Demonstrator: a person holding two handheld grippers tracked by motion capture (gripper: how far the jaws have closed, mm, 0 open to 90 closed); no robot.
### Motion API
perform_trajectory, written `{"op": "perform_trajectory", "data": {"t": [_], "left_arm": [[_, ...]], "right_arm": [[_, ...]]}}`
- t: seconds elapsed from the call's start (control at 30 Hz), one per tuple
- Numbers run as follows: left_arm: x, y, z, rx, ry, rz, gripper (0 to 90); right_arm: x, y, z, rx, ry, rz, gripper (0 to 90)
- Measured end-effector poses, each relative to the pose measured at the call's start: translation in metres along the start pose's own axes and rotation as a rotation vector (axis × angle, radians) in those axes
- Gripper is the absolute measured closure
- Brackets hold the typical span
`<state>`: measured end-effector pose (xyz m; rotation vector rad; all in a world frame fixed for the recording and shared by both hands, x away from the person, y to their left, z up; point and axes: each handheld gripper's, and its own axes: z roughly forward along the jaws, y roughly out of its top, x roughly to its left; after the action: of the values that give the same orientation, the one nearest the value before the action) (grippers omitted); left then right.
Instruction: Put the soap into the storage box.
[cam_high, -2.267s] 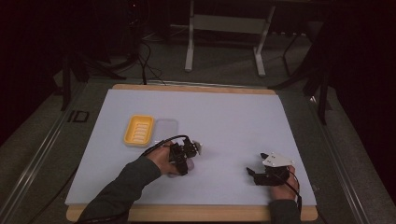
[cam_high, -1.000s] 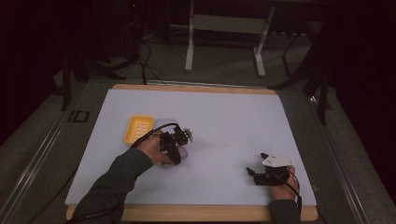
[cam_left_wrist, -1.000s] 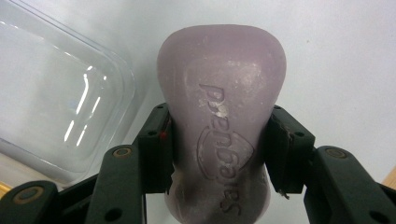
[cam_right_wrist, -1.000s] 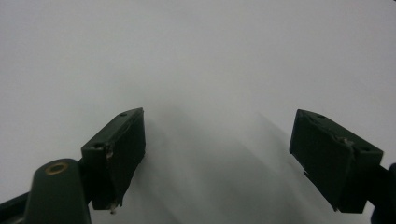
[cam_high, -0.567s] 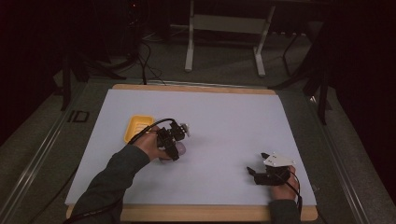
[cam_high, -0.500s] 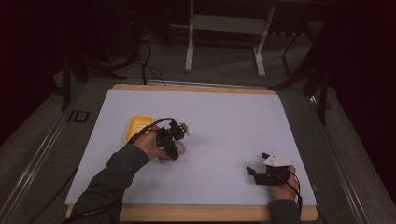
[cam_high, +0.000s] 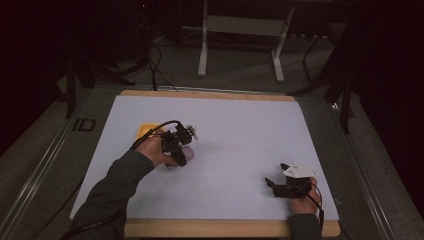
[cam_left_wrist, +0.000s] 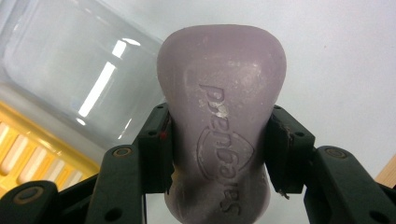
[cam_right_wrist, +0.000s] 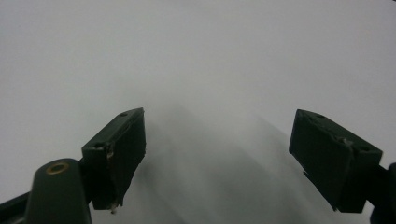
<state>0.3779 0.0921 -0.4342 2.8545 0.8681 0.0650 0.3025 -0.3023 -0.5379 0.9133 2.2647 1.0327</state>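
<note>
**Left tongs grip a lilac soap bar beside the yellow tray**

The left tongs (cam_left_wrist: 217, 154) are clenched on a lilac soap bar (cam_left_wrist: 222, 116), both pads pressing its narrow waist; the embossed lettering on the bar faces the camera and reads upside down. In the high view the left tongs (cam_high: 179, 146) hold the bar (cam_high: 176, 159) over the white worktop (cam_high: 240, 130), right at the edge of a yellow tray (cam_high: 146, 131). The left gripper view shows the slotted yellow tray (cam_left_wrist: 28, 154) and a clear plastic lid (cam_left_wrist: 70, 74) behind the bar. The right tongs (cam_high: 276, 184) rest near the worktop's front right edge, well apart from the soap. Their jaws stand released and wide, with bare white surface between them (cam_right_wrist: 217, 163).
</note>
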Motion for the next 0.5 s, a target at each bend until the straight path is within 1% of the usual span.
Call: {"op": "perform_trajectory", "data": {"t": [0.07,0.2,0.33,0.5], "left_arm": [[0.001,-0.001,-0.001,-0.002,-0.004,-0.005,49.8],[0.005,-0.004,-0.004,-0.003,0.003,-0.01,49.8],[0.01,-0.007,-0.006,-0.01,-0.002,-0.025,49.8],[0.015,-0.01,-0.009,-0.008,0.005,-0.042,49.8]], "right_arm": [[0.0,0.0,0.0,0.0,0.0,0.0,18.4],[-0.001,0.0,0.0,-0.004,0.002,0.006,18.4],[-0.001,0.0,-0.001,-0.007,0.002,0.007,18.4],[-0.002,0.0,-0.001,-0.01,0.003,0.01,18.4]]}}
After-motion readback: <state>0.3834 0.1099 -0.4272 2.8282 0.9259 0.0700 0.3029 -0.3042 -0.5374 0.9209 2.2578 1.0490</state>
